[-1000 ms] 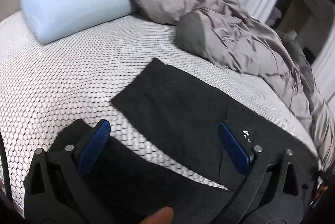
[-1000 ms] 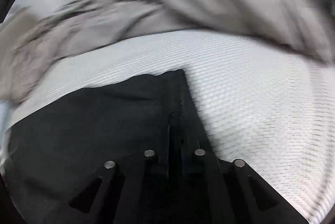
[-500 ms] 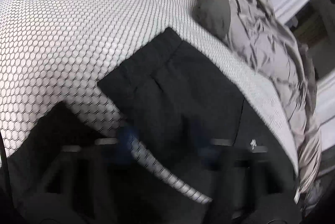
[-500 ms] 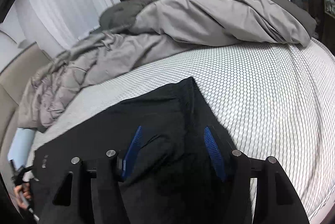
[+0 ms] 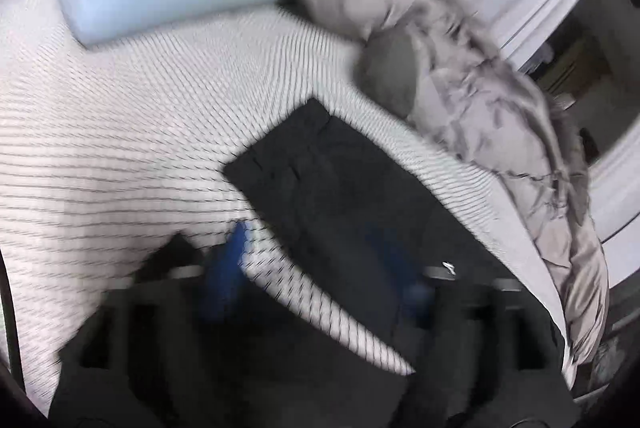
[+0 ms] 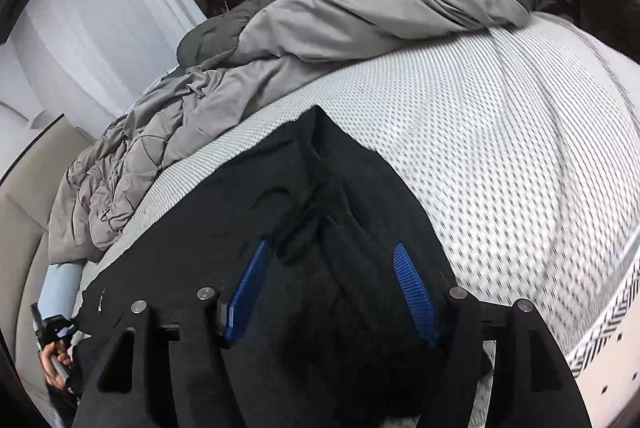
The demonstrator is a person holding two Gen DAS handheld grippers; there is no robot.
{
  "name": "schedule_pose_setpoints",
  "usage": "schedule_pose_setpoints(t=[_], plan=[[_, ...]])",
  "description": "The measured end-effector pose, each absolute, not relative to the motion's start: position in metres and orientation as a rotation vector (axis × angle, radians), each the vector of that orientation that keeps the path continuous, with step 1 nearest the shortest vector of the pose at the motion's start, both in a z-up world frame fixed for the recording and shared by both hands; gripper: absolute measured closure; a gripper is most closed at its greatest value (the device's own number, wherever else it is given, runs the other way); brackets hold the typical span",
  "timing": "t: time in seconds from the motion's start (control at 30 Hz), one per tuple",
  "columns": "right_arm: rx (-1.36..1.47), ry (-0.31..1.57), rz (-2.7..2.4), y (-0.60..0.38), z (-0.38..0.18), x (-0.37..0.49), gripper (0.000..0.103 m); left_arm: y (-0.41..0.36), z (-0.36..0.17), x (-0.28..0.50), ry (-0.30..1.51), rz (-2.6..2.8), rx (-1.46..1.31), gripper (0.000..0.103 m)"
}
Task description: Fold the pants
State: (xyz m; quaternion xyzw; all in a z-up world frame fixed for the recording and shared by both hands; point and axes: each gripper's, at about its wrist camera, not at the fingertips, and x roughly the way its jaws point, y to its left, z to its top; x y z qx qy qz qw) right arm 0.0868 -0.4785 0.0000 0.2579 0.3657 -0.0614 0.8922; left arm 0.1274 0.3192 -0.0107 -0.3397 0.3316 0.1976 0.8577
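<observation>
Black pants [image 6: 304, 228] lie part-folded on the bed [image 6: 500, 148], both grippers let go.
Right gripper [image 6: 332, 292] and left gripper [image 5: 320, 268] have just been opening, nothing clamped, probably freeing the cloth to regrip.

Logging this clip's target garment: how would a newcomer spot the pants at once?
Start at the bed's white honeycomb-patterned mattress, with a rumpled grey duvet along its far side. The black pants lie flat on the cover, the only dark item there.
</observation>
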Motion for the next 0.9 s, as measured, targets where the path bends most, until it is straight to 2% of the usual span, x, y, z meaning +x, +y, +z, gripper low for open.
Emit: schedule_pose_setpoints(t=[0.03, 0.07, 0.1, 0.33, 0.4, 0.43, 0.5, 0.67, 0.8, 0.83, 0.87, 0.9], plan=[[0.555, 0.75, -0.123, -0.48, -0.001, 0.079, 0.035, 0.317, -0.002, 0.11, 0.676, 0.42, -0.708, 0.007], [0.574, 0.741, -0.122, -0.481, -0.001, 0.073, 0.03, 0.314, 0.004, 0.091, 0.657, 0.418, -0.712, 0.003], [0.595, 0.731, -0.12, -0.481, -0.002, 0.066, 0.028, 0.311, 0.007, 0.073, 0.638, 0.409, -0.723, 0.002], [0.738, 0.649, -0.107, -0.481, -0.009, 0.022, 0.026, 0.295, -0.029, -0.04, 0.651, 0.379, -0.849, 0.003], [0.746, 0.641, -0.092, -0.476, -0.009, 0.017, 0.026, 0.29, -0.04, -0.061, 0.669, 0.34, -0.876, 0.006], [0.744, 0.64, -0.088, -0.474, -0.009, 0.016, 0.026, 0.287, -0.045, -0.071, 0.671, 0.32, -0.899, 0.011], [0.74, 0.64, -0.077, -0.47, -0.009, 0.014, 0.025, 0.283, -0.051, -0.08, 0.675, 0.291, -0.912, 0.012], [0.745, 0.643, -0.059, -0.464, -0.01, 0.012, 0.024, 0.28, -0.065, -0.059, 0.762, 0.251, -0.913, 0.043], [0.773, 0.629, -0.025, -0.463, -0.007, 0.011, 0.024, 0.284, -0.078, -0.022, 0.812, 0.256, -0.958, 0.058], [0.772, 0.63, -0.02, -0.463, -0.007, 0.011, 0.024, 0.286, -0.079, -0.012, 0.817, 0.277, -0.952, 0.078], [0.77, 0.631, -0.012, -0.462, -0.006, 0.011, 0.024, 0.29, -0.077, -0.004, 0.823, 0.318, -0.931, 0.103], [0.769, 0.632, -0.006, -0.462, -0.006, 0.01, 0.024, 0.291, -0.073, -0.005, 0.802, 0.353, -0.909, 0.103]])
